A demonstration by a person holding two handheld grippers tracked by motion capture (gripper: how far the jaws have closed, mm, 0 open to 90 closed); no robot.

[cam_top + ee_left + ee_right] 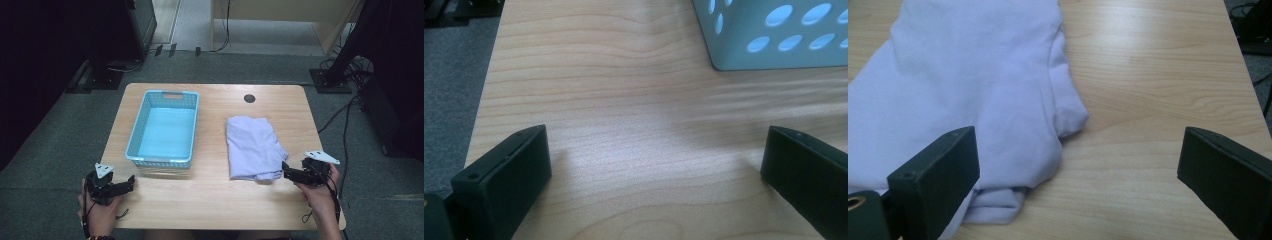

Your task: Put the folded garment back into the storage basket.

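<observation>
A folded pale lilac cloth [252, 146] lies on the right half of the wooden table [215, 195]. A light blue plastic basket [164, 128] stands on the left half with nothing in it. My right gripper [286, 171] is open at the cloth's near right corner, and in the right gripper view [1078, 160] its left jaw hangs over the cloth [968, 85]. My left gripper [131, 182] is open over bare wood near the front left edge, a little short of the basket's near corner [774, 35]. In the left gripper view [656, 155] nothing lies between its jaws.
A dark round cable hole [249, 98] sits near the table's far edge. Grey carpet surrounds the table, with black stands and cables [345, 125] at the right and a wooden desk [280, 20] at the back.
</observation>
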